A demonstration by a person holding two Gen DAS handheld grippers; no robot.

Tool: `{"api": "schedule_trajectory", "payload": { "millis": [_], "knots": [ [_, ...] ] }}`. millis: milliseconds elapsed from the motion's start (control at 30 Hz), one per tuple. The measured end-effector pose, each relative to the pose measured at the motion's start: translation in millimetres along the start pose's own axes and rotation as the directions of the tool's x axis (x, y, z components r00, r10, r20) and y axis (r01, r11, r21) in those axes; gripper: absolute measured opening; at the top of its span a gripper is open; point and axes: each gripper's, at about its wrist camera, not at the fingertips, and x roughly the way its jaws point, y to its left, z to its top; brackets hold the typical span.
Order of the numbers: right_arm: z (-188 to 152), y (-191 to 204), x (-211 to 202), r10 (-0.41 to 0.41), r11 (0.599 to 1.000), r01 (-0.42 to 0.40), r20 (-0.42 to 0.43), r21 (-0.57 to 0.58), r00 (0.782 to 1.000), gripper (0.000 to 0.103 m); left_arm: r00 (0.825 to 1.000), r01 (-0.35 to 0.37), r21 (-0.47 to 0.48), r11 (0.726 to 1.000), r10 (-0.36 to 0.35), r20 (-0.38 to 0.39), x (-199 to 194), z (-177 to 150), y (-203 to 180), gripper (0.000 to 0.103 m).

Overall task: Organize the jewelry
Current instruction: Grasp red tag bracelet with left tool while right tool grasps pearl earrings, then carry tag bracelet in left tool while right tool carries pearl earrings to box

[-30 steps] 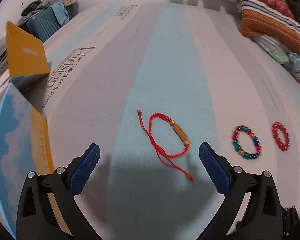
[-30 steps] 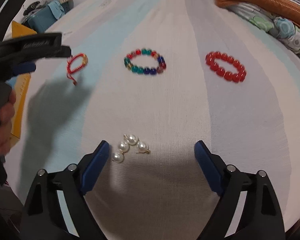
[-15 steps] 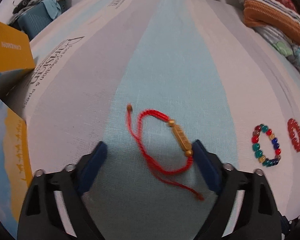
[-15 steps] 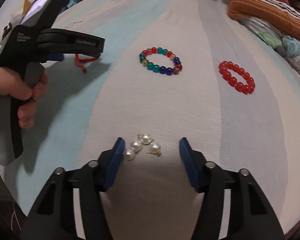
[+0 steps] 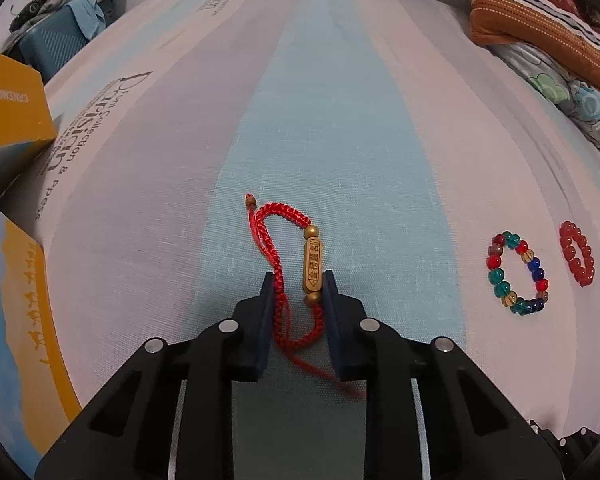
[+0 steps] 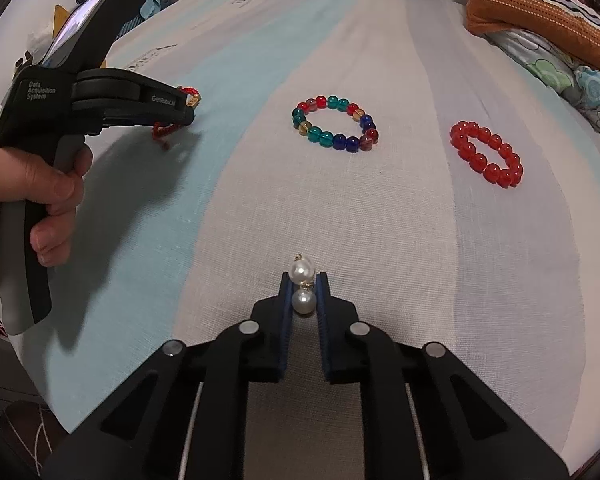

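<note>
Left gripper point(image 5: 296, 280) is closing its jaws on the red cord bracelet point(image 5: 290, 272) lying on the blue stripe of the bedsheet point(image 5: 340, 120), cord and gold bead between the pads. Keep the lift slow so no loop slips out. Over to the right gripper point(image 6: 303, 286): clamped tight on the pearl earrings point(image 6: 302, 288), so raise it straight, no twisting. Multicoloured bead bracelet point(image 6: 334, 124) and red bead bracelet point(image 6: 486, 152) wait beyond.

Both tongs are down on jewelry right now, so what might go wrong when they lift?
The left tongs are closing on the red cord bracelet; its loose tail could snag or slip free. The right tongs pinch only one pearl of the pearl earrings, so the round bead could squirt out or the other pearl swing.
</note>
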Motion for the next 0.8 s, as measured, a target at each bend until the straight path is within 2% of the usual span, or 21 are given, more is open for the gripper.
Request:
{"api": "schedule_trajectory", "payload": {
  "millis": [500, 800],
  "knots": [
    [5, -14, -8, 0.026, 0.999, -0.026, 0.019, 0.031, 0.999, 0.011, 1.0, -0.001, -0.003, 1.0, 0.001, 0.007, -13, -4, 8, 0.016],
    [5, -11, -24, 0.012, 1.0, -0.013, 0.051, 0.024, 0.999, 0.011, 0.999, 0.006, 0.006, 1.0, -0.006, 0.032, -34, -6, 9, 0.016]
  ]
}}
